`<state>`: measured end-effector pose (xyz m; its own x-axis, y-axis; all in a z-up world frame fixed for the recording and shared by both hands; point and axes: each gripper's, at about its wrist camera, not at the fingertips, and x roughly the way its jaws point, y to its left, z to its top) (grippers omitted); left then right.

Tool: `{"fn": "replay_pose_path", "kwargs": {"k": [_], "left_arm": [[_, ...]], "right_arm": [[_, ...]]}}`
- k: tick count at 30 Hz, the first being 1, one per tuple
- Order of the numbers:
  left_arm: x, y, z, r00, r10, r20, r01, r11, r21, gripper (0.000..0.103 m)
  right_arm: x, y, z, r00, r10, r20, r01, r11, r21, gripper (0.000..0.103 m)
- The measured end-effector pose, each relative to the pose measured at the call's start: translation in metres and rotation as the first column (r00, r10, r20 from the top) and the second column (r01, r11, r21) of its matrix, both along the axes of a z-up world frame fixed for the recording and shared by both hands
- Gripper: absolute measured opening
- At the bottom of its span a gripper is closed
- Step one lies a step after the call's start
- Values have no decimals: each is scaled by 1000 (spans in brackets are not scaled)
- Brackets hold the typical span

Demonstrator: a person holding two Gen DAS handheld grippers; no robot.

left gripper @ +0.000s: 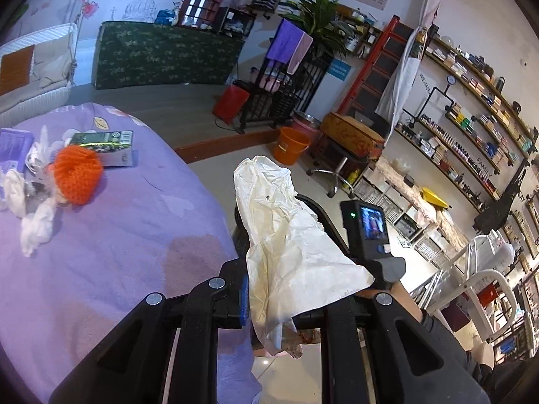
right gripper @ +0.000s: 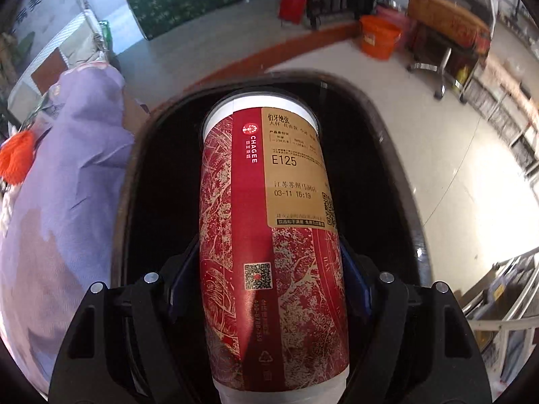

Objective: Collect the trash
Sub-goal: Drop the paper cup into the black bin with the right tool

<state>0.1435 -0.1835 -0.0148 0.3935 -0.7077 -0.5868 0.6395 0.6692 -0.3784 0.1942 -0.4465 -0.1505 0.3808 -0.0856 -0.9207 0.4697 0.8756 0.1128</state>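
My left gripper (left gripper: 269, 306) is shut on a crumpled cream paper bag (left gripper: 289, 235), held beside the edge of the table with its purple cloth (left gripper: 118, 235). The right gripper's body and screen (left gripper: 370, 229) show just behind the bag. My right gripper (right gripper: 269, 276) is shut on a red and gold Chagee paper cup (right gripper: 266, 235), held lengthways over the open black bin (right gripper: 387, 175) on the floor. On the table lie white tissues (left gripper: 33, 229), a green carton (left gripper: 104, 139) and an orange knitted ball (left gripper: 77, 175).
An orange bucket (left gripper: 289, 148) and a stool (left gripper: 337, 168) stand on the floor beyond the bin. A black rack with a plant (left gripper: 286, 91) and wall shelves (left gripper: 471, 134) are further back. The table edge (right gripper: 67, 185) is left of the bin.
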Motion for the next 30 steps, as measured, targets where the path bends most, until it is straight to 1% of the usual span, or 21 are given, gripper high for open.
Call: {"fn": "replay_pose_path", "kwargs": {"k": [3, 8, 11, 15, 18, 21, 23, 25, 27, 30], "left_arm": [[-1, -7, -4, 1000, -16, -14, 16, 1000, 10, 16], [-4, -17, -10, 999, -33, -26, 33, 999, 35, 16], [-6, -22, -14, 999, -36, -34, 38, 998, 43, 16], [-4, -28, -17, 998, -43, -37, 45, 997, 55, 16], [-3, -35, -17, 998, -49, -41, 52, 997, 58, 16], [-1, -46, -19, 997, -68, -47, 70, 996, 62, 16], [0, -59, -21, 994, -92, -56, 96, 993, 71, 16], [1, -73, -25, 991, -117, -64, 122, 989, 84, 16], [0, -87, -27, 989, -137, -59, 143, 984, 102, 16], [-1, -109, -33, 983, -173, -61, 180, 974, 136, 16]], "right_arm": [[12, -4, -8, 1000, -5, -26, 5, 1000, 22, 75], [13, -3, -16, 999, 9, -46, -8, 1000, 17, 75], [8, -1, -18, 999, 3, -38, -2, 1000, 24, 75], [-5, -2, -10, 1000, -18, -3, 18, 1000, 6, 75], [-15, 0, 6, 998, -45, 49, 47, 998, -43, 75], [-32, 0, 29, 986, -91, 137, 104, 990, -92, 76], [-46, -1, 45, 972, -124, 198, 151, 980, -128, 81], [-60, -1, 61, 956, -148, 255, 193, 968, -160, 83], [-73, 0, 77, 939, -164, 304, 229, 954, -193, 83], [-88, 1, 93, 919, -173, 354, 261, 940, -221, 83]]}}
